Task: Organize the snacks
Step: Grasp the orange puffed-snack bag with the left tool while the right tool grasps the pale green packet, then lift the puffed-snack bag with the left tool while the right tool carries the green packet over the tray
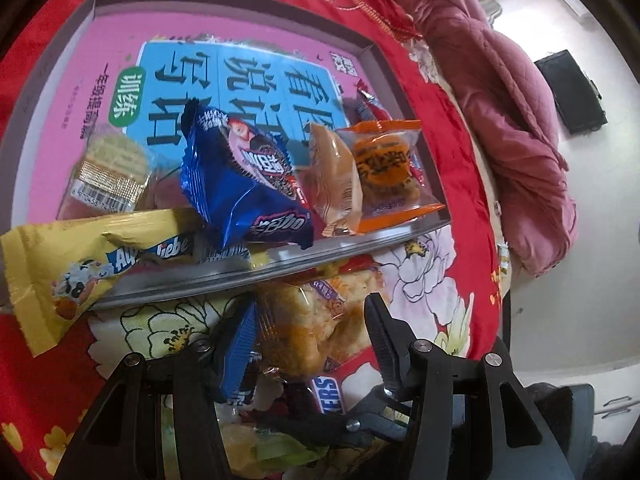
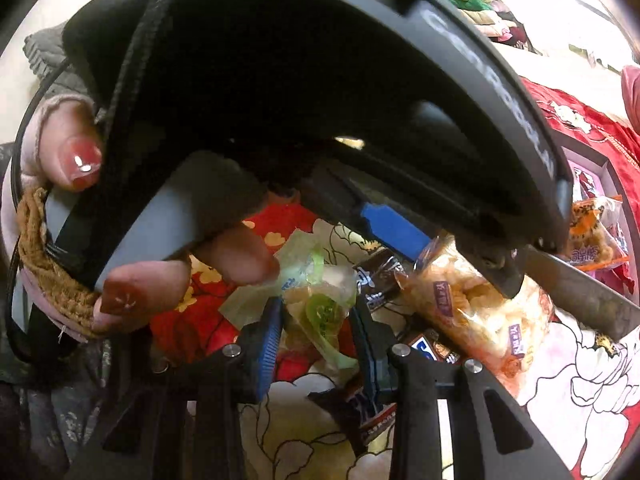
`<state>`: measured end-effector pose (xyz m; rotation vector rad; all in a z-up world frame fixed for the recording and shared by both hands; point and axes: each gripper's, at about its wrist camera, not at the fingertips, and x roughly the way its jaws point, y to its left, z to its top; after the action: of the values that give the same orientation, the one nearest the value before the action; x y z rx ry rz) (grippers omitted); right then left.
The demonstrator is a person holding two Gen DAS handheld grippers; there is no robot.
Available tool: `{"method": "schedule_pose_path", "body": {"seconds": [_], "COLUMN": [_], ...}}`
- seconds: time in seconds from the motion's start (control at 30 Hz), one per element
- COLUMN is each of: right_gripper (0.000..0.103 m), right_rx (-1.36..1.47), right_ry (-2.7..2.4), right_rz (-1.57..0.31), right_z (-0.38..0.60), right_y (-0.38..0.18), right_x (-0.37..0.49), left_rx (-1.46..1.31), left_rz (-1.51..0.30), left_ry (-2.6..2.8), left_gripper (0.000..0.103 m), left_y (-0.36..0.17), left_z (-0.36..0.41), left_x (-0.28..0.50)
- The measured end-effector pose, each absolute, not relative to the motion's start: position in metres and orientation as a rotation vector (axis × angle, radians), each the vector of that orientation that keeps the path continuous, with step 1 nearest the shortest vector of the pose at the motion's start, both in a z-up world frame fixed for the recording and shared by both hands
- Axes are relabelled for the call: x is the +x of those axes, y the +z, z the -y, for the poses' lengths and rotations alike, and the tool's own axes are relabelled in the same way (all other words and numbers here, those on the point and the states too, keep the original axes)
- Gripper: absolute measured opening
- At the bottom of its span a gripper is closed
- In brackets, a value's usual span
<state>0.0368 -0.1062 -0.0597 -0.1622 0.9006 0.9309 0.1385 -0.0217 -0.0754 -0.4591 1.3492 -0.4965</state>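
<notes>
A shallow grey box (image 1: 64,60) with a pink book as its floor lies on the bed. In it are a blue Oreo pack (image 1: 244,184), a tan pack (image 1: 336,184), an orange-edged pack (image 1: 390,168) and a gold-topped pack (image 1: 108,176). A yellow Alpenliebe bag (image 1: 72,276) hangs over its near rim. My left gripper (image 1: 308,328) is open around a clear pack of golden puffs (image 1: 308,332) on the bedspread; a Snickers bar (image 1: 328,392) lies under it. My right gripper (image 2: 316,324) is open around a green-and-clear snack pack (image 2: 320,304), with the puff pack (image 2: 472,304) to its right.
The red floral bedspread (image 1: 432,280) covers the bed. A pink quilt (image 1: 516,120) is heaped at the far right by the bed edge. The left gripper's body (image 2: 320,80) and the person's hand (image 2: 76,160) fill the top of the right wrist view.
</notes>
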Motion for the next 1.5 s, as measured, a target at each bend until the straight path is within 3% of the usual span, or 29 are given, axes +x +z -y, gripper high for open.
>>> {"method": "schedule_pose_path", "body": {"seconds": [0.47, 1.23, 1.5], "right_gripper": [0.034, 0.034, 0.034], "right_rx": [-0.122, 0.035, 0.298], "right_ry": [0.887, 0.739, 0.601], "right_rz": [-0.865, -0.817, -0.806], "right_z": [0.12, 0.214, 0.272], "right_y": [-0.045, -0.006, -0.005], "right_x": [0.022, 0.025, 0.043], "left_rx": [-0.544, -0.545, -0.497], "left_rz": [-1.299, -1.22, -1.185], "left_ry": [-0.547, -0.519, -0.47], "left_gripper": [0.034, 0.03, 0.029], "left_y": [-0.066, -0.037, -0.027], "left_z": [0.025, 0.004, 0.0], "left_x": [0.139, 0.133, 0.125]}}
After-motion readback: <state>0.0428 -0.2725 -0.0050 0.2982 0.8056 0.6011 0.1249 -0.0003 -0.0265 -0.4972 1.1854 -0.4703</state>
